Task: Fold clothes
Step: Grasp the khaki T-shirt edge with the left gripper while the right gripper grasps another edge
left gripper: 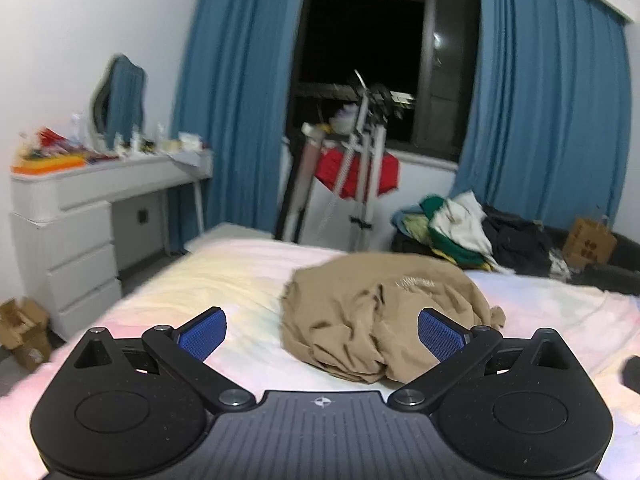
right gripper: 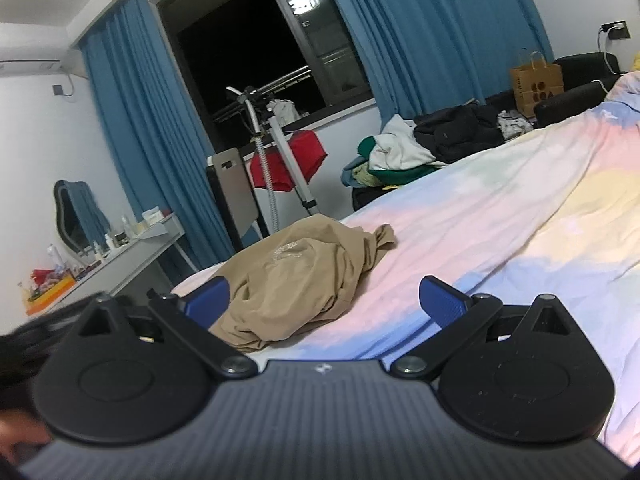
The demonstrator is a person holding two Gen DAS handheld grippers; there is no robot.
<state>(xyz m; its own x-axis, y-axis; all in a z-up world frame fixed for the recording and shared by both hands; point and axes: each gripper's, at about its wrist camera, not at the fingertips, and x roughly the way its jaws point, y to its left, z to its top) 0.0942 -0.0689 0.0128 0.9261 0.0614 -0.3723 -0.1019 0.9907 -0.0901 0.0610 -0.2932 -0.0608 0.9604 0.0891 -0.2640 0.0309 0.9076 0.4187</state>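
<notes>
A crumpled tan garment (left gripper: 372,312) lies in a heap on the pastel bed sheet (left gripper: 224,280). My left gripper (left gripper: 322,334) hovers just short of it, open, with the blue pads wide apart and nothing between them. In the right wrist view the same tan garment (right gripper: 296,280) lies ahead and to the left on the bed sheet (right gripper: 500,216). My right gripper (right gripper: 324,300) is open too, its left pad near the heap's edge, holding nothing.
A pile of mixed clothes (left gripper: 460,224) sits on a dark sofa beyond the bed, beside a paper bag (left gripper: 588,242). A garment steamer stand (left gripper: 360,168) with a red cloth stands by the window. A white dresser (left gripper: 80,216) with clutter is at left.
</notes>
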